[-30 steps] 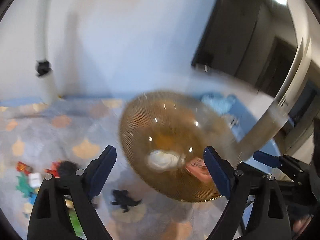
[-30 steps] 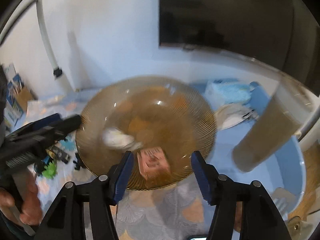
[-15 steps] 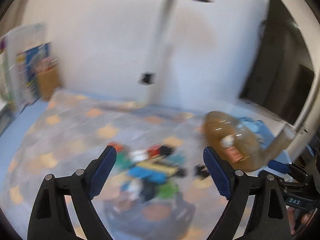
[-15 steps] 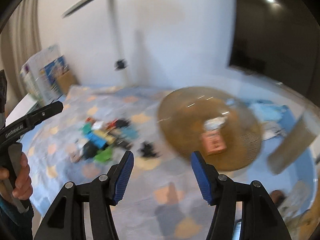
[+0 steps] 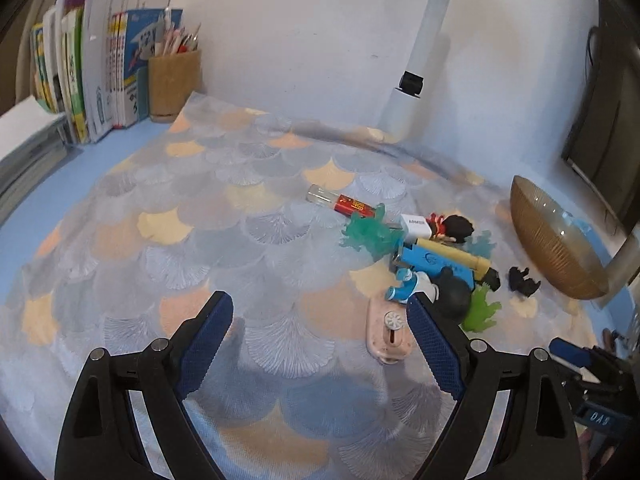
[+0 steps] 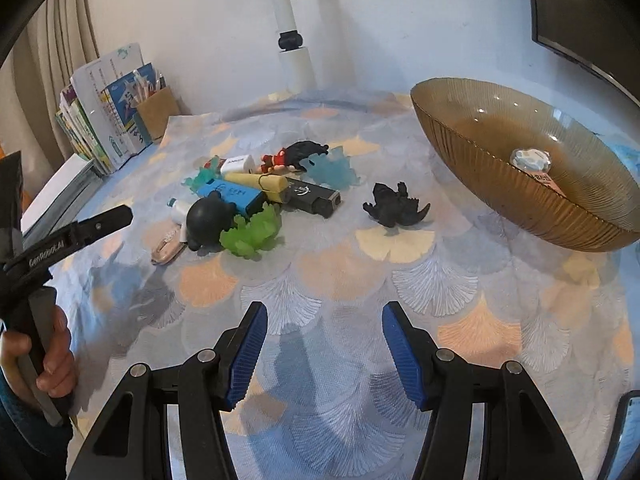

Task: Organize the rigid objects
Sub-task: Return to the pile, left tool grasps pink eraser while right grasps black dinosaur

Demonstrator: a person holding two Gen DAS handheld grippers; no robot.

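A pile of small toys and gadgets lies on the patterned cloth: a blue box [image 6: 232,194], a yellow tube [image 6: 256,181], a black round figure [image 6: 208,220], a green dinosaur [image 6: 252,234], a black lighter-like box [image 6: 316,198]. A black dinosaur [image 6: 394,205] lies apart, nearer the amber glass bowl [image 6: 480,168], which holds a clear gem and a pink card. My right gripper [image 6: 323,346] is open and empty, short of the pile. My left gripper [image 5: 320,336] is open and empty, left of the pile [image 5: 432,260]; a pink device [image 5: 390,334] lies by its right finger.
Books [image 5: 100,68] and a cork pen holder [image 5: 174,84] stand at the back left. A white lamp post [image 5: 420,60] rises at the back. A dark screen [image 6: 592,12] hangs at the right. The cloth [image 5: 200,240] covers a blue table.
Both grippers have swung left and back from over the bowl. The bowl now sits at the right and the toy pile has come into view.
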